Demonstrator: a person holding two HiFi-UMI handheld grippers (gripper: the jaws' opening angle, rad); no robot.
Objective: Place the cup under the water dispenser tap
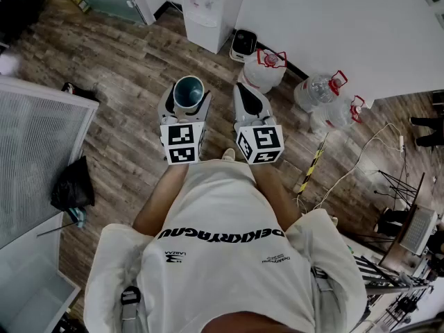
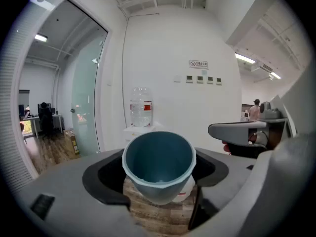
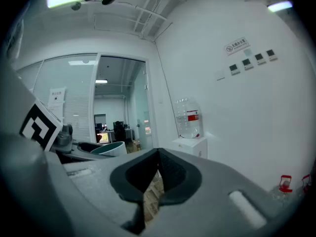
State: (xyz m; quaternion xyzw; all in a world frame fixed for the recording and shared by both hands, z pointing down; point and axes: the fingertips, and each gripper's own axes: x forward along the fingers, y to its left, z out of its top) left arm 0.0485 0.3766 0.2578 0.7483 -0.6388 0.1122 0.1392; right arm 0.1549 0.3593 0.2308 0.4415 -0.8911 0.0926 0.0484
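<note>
A teal cup (image 1: 189,93) with a pale rim stands upright between the jaws of my left gripper (image 1: 187,96), which is shut on it. In the left gripper view the cup (image 2: 159,166) fills the space between both dark pads, mouth toward the camera. The white water dispenser (image 1: 208,9) with a clear bottle on top stands against the wall ahead, a few steps away; it shows as the water dispenser (image 2: 141,127) behind the cup. My right gripper (image 1: 248,92) hangs beside the left one, shut with nothing in it; its pads meet in the right gripper view (image 3: 157,174).
Large water bottles (image 1: 265,69) with red handles stand on the wood floor right of the dispenser, with more bottles (image 1: 326,99) further right. A small white device (image 1: 243,44) sits by the wall. A glass door (image 2: 84,102) lies left of the dispenser. A black bag (image 1: 71,186) rests at left.
</note>
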